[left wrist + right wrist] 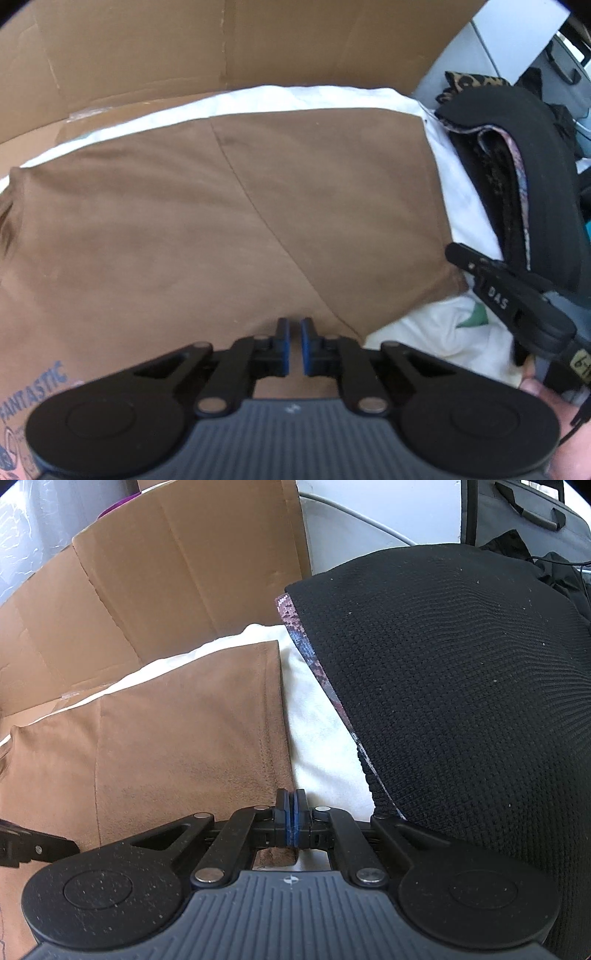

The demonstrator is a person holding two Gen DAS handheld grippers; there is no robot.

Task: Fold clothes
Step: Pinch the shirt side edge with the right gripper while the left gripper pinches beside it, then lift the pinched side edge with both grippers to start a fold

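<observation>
Brown garment (229, 221) lies flat on white sheet (454, 206), w/ one layer already folded over, diagonal edge across it; prob mid-fold, at least one more fold left, judging by its spread. Left gripper (294, 332) nearly closed, narrow gap btwn blue pads, tips at near hem; can't tell if cloth is pinched. Right gripper (291, 812) fully closed at garment's right hem corner, brown cloth showing just behind pads, so likely pinching it. Black knit stack (461, 686) sits just right, on sheet. Cardboard (184, 48) stands behind.
</observation>
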